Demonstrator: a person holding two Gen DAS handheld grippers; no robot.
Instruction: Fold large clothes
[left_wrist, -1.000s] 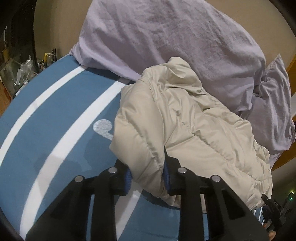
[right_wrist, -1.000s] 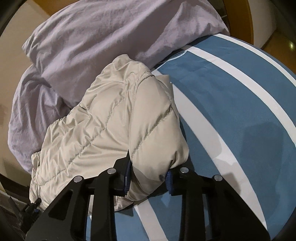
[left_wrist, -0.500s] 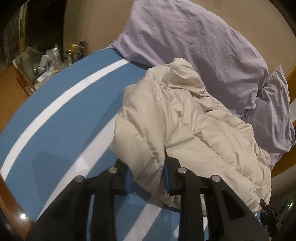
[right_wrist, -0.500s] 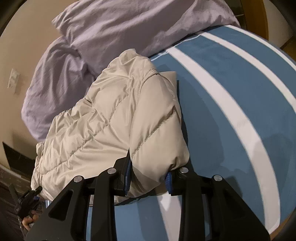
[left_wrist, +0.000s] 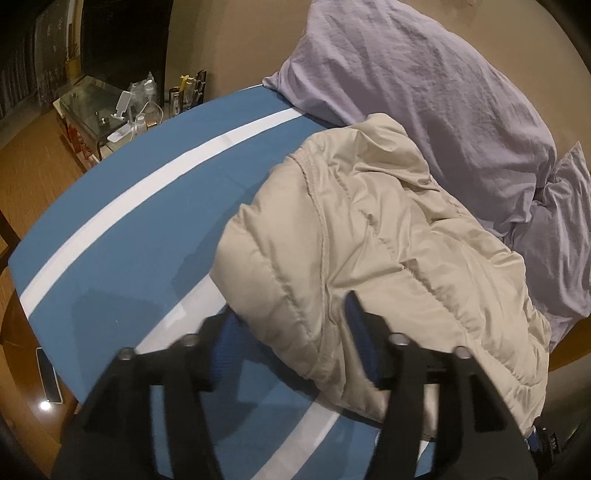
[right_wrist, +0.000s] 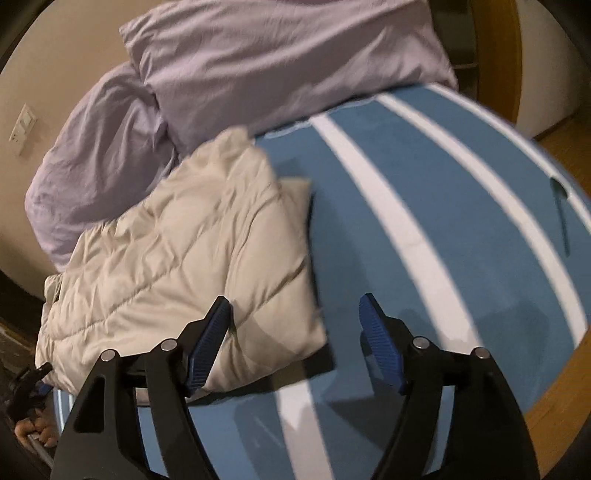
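Observation:
A beige quilted puffer jacket (left_wrist: 369, 251) lies folded on a blue bed cover with white stripes (left_wrist: 140, 229). My left gripper (left_wrist: 291, 343) is open, its blue pads on either side of the jacket's near corner, which still bulges between them. In the right wrist view the jacket (right_wrist: 192, 266) lies flat left of centre. My right gripper (right_wrist: 295, 339) is open and empty, its left pad over the jacket's near corner, its right pad over the blue cover (right_wrist: 461, 229).
Lilac pillows (left_wrist: 424, 85) lean on the wall behind the jacket and show in the right wrist view (right_wrist: 258, 66). A glass side table with bottles (left_wrist: 110, 110) stands past the bed's far left corner. Wooden floor (right_wrist: 561, 376) lies beyond the bed edge.
Both grippers have opened and let go of the jacket's corners. The jacket has dropped flat onto the cover. Both grippers have drawn back and up a little.

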